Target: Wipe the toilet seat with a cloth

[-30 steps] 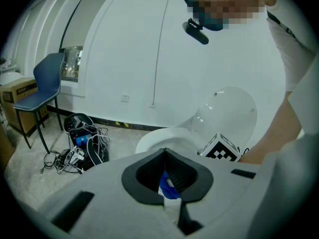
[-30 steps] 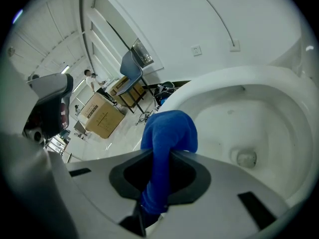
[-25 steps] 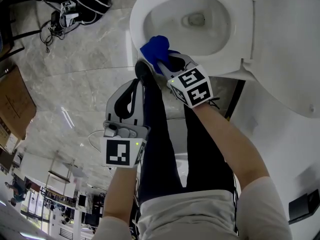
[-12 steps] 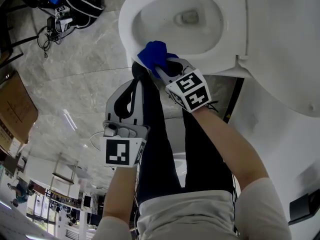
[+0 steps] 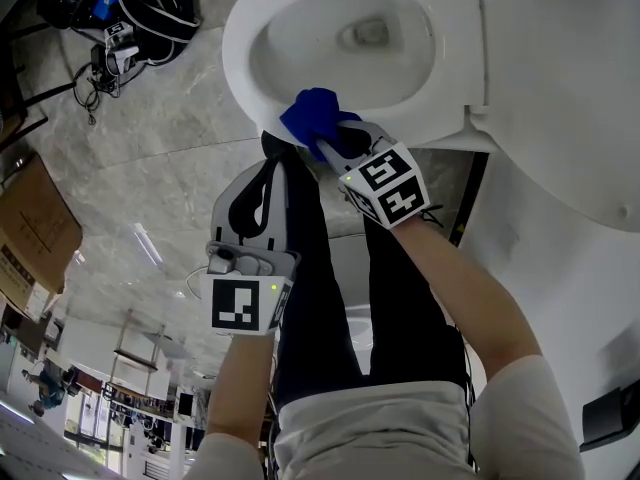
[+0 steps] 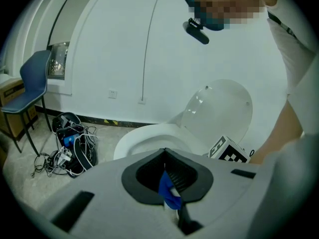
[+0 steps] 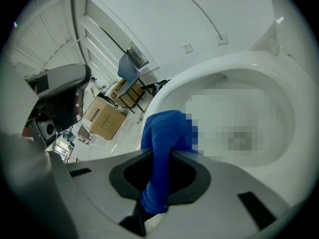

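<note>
The white toilet seat rings the bowl at the top of the head view, with its lid raised to the right. My right gripper is shut on a blue cloth, which presses on the seat's near rim. In the right gripper view the cloth runs up between the jaws of that gripper onto the rim. My left gripper hangs back over the person's leg, its jaw tips together. A blue scrap shows in the opening behind the tips of the left gripper.
A tangle of cables lies on the marble floor left of the toilet, and a cardboard box stands further left. A blue chair stands by the wall. The person's dark-trousered legs and a shoe stand right below the seat.
The cloth and right gripper have slid a little along the near rim, rightward relative to the bowl. The left gripper has stayed put.
</note>
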Demonstrator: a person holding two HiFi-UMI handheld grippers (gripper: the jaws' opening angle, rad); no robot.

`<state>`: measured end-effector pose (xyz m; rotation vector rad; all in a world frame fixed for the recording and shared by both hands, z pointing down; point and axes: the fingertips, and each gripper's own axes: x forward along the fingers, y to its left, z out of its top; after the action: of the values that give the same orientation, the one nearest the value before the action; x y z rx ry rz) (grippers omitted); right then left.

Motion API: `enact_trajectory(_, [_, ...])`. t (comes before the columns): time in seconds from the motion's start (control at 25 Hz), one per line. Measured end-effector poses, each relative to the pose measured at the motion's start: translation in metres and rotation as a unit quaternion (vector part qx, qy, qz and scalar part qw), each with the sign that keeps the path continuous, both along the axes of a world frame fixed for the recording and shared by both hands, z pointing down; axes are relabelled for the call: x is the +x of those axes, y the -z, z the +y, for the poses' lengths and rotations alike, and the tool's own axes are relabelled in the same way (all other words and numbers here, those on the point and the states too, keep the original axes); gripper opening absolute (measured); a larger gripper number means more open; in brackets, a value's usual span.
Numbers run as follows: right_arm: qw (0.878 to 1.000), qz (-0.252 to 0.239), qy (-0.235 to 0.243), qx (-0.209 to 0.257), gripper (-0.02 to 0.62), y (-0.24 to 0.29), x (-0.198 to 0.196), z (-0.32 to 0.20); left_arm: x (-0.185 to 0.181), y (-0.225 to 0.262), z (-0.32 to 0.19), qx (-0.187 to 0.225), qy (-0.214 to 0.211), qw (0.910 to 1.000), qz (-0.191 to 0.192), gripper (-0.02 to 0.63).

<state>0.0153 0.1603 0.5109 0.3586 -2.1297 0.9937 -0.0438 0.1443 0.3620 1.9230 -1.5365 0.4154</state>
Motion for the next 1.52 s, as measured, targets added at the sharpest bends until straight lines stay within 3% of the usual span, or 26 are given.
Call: enact_trajectory(1.52, [0.999, 0.006, -0.049, 0.005, 0.055, 0.0, 0.095, -0.03, 0.072, -0.007, -0.033, 0.0, -0.053, 0.9986, 0.003, 0.008])
